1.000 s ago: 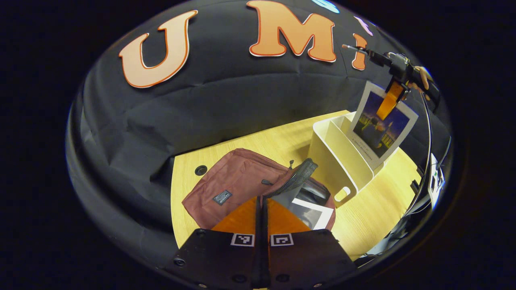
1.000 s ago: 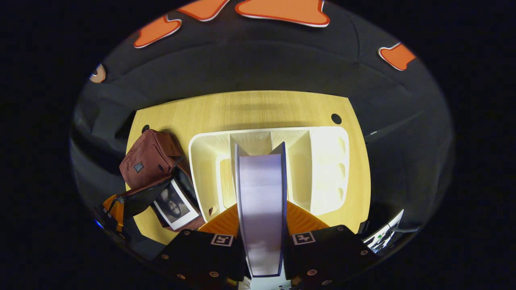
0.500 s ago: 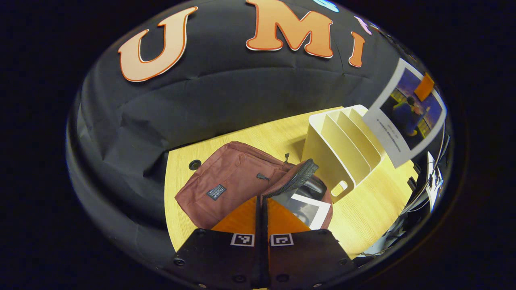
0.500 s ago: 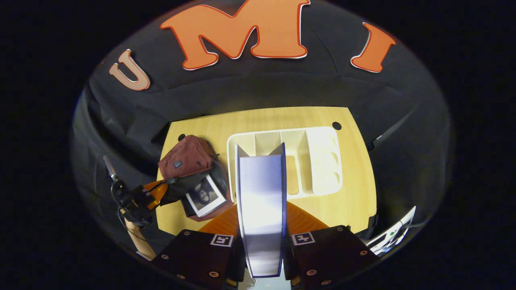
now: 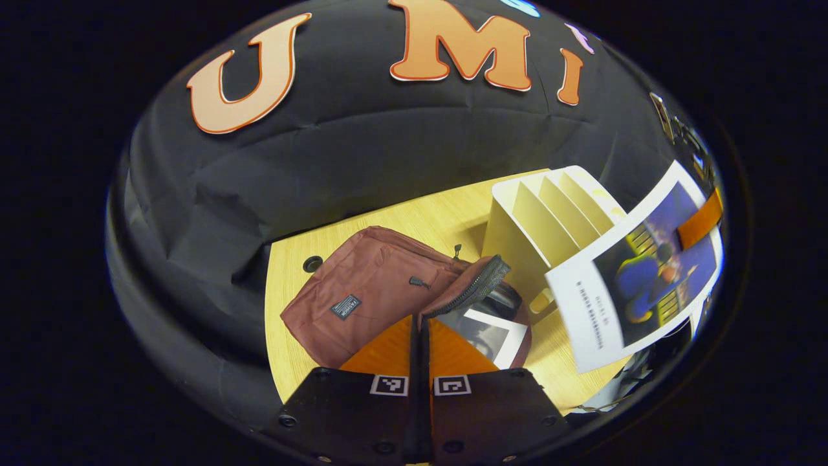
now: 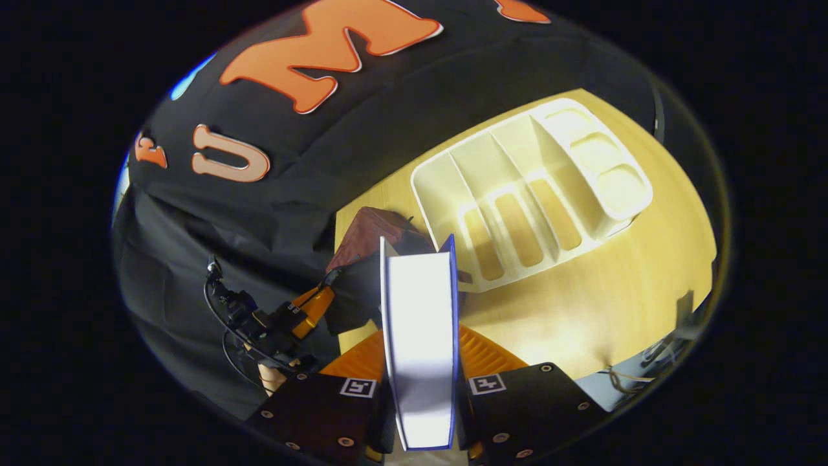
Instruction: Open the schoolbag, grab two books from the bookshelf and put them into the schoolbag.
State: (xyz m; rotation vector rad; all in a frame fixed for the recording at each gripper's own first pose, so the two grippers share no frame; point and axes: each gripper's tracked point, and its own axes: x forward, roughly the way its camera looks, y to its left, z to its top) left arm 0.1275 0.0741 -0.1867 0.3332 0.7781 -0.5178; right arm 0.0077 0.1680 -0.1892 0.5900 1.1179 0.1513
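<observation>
The maroon schoolbag [image 5: 369, 291] lies open on the wooden table [image 5: 414, 220]. My left gripper [image 5: 420, 323] is shut on its zipped flap [image 5: 475, 285] and holds it raised. Inside the bag lies a white-bordered book with a grey photo [image 5: 495, 336]. A second book with a blue picture cover [image 5: 637, 285] hangs tilted in the air right of the bag, in front of the cream bookshelf [image 5: 550, 213]. My right gripper [image 6: 420, 336] is shut on this book [image 6: 420, 323], seen edge-on, above the table between the bag [image 6: 372, 233] and the empty bookshelf [image 6: 530, 194]. The left gripper [image 6: 304, 310] shows beside the bag.
The bookshelf has several slots and stands at the table's right half [image 6: 614, 285]. A round cable hole [image 5: 312, 263] sits at the table's back left corner. Cables [image 6: 621, 378] hang past the near right edge. The black cloth wall runs close behind.
My right gripper has lifted the blue book clear of the bookshelf and swung it, tilting, toward the bag. My left gripper keeps the flap raised.
</observation>
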